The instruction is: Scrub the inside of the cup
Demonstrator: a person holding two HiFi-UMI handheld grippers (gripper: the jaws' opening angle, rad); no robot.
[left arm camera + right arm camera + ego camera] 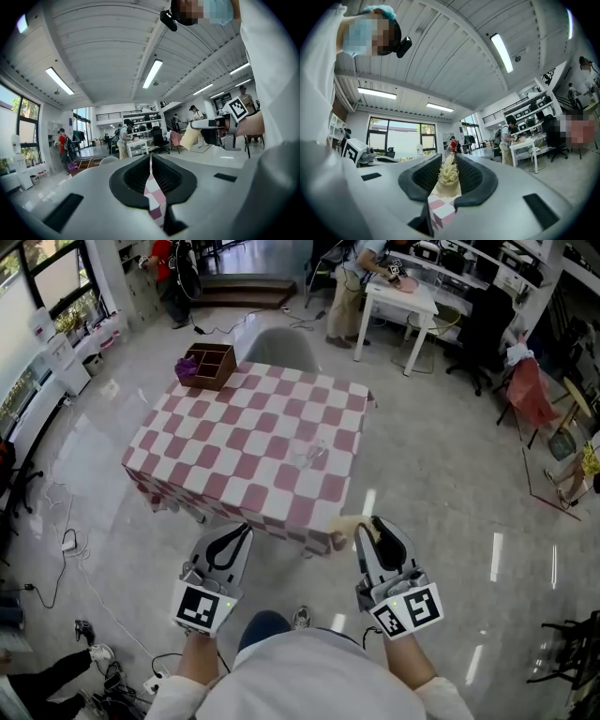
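1. Only the head view gives us the layout. The worktop (234, 442) wears a red-and-white checked cloth, and the clear cup (309, 454) sits on it right of centre, well apart from both tongs. The cup is too faint for us to tell what it holds.
2. The left gripper view gives us what the head view cannot. The left tongs (151, 159) are closed together on nothing, and only a sliver of checked cloth shows through the slit between them.
3. In the right gripper view we see the right tongs (449, 161) clamped on a pale yellow, fibrous scrubber (449, 172). From the head view it is only a pale lump at their tips, over the worktop's near right corner.
4. The gripper views also show us the ribbed ceiling with its strip lights (152, 73), which the head view misses.
5. A wooden box (217, 365) with compartments stands at the worktop's far left corner. We see a purple bundle (186, 365) at its left end.
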